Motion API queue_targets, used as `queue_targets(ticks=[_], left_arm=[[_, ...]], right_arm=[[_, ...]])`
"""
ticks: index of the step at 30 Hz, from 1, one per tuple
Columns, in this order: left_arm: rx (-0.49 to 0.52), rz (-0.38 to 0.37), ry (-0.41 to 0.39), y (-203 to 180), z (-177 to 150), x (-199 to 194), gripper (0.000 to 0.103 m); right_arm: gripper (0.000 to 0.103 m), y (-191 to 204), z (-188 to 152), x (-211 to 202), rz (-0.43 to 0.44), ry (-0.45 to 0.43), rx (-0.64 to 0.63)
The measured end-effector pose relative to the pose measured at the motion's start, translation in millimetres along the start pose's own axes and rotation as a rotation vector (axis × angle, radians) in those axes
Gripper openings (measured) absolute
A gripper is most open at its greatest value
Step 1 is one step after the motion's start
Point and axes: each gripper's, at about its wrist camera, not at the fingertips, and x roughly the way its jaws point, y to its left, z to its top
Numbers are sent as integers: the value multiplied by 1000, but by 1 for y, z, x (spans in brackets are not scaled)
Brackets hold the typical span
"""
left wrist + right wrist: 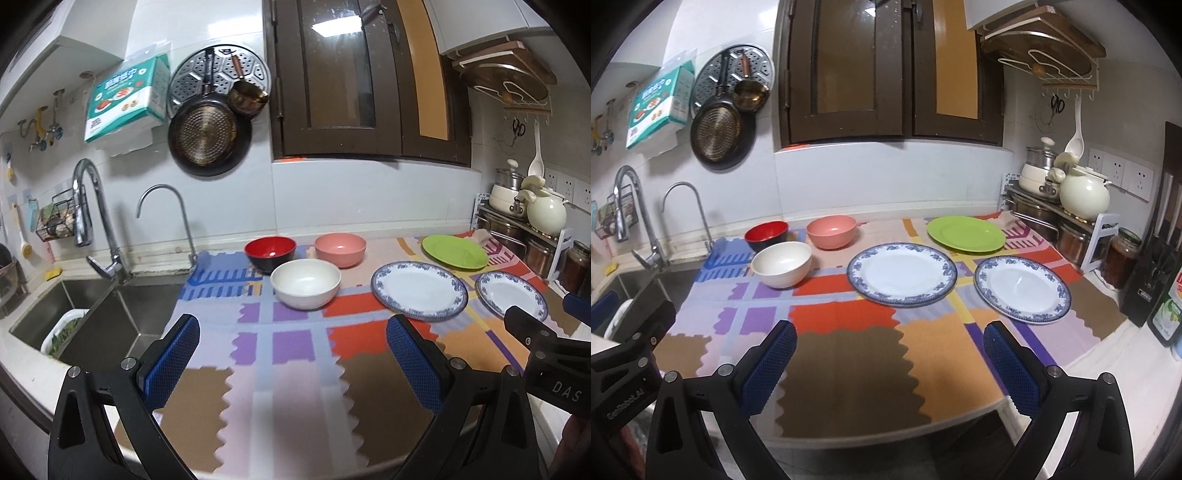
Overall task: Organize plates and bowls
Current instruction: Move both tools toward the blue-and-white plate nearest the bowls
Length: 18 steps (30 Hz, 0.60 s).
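On a patterned mat (288, 369) (849, 354) stand three bowls: a red and black bowl (270, 253) (766, 234), a pink bowl (340, 248) (832, 231) and a white bowl (306, 282) (782, 263). To their right lie a green plate (454, 252) (966, 234) and two blue-rimmed white plates, one nearer the bowls (419, 288) (902, 273) and one at the right (511, 298) (1021, 289). My left gripper (293, 354) hangs open over the mat's front, empty. My right gripper (890, 360) is open and empty too, short of the plates.
A steel sink (96, 314) with two taps (88, 206) lies left of the mat. Pans (207, 136) hang on the wall above. Pots and a cream kettle (1084, 192) fill a rack at the back right, with a jar (1121, 258) and knife block (1160, 258) beside it.
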Motion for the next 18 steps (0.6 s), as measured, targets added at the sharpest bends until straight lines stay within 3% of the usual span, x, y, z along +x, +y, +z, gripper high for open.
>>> queue_targets(ticks=[9, 18], left_arm=[[12, 7, -2, -42, 31, 59, 103], [24, 16, 40, -80, 46, 107, 103]], right_arm=[[102, -29, 40, 63, 8, -15, 0], [102, -57, 63, 124, 41, 23, -3]])
